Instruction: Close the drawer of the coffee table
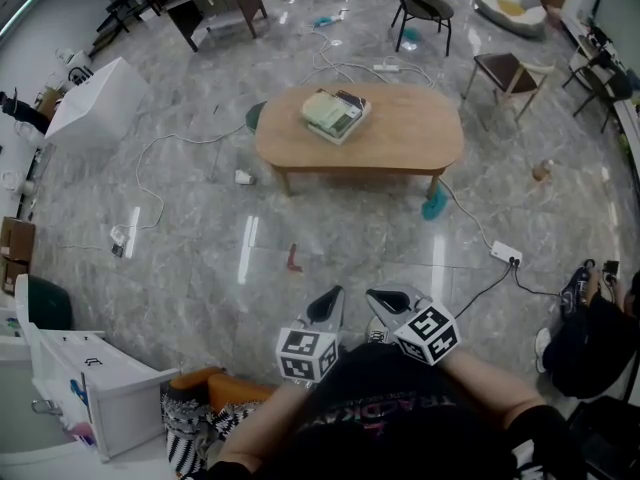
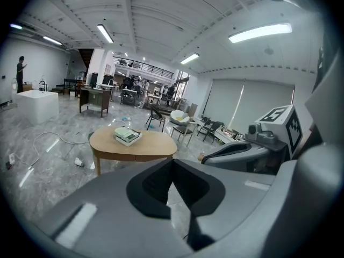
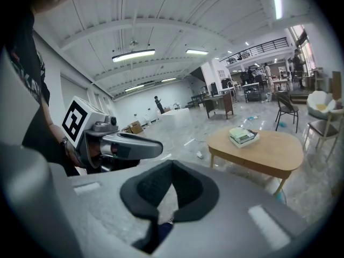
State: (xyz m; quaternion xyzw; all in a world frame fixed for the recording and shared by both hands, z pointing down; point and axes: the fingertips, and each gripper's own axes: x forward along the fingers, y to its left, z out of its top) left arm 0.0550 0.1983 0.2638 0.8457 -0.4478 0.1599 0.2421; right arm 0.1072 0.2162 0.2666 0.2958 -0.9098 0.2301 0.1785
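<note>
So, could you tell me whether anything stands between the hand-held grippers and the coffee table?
Nothing upright does. Just floor lies between the left hand-held gripper, the right hand-held gripper and the coffee table; only a small red object lies on it, slightly to the left.

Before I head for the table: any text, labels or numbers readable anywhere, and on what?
None reads clearly.
Shirt print: upside down, creased, illegible.
Books on coffee table: covers too small.
Left gripper and right gripper cubes: square marker patterns, no words.
</note>
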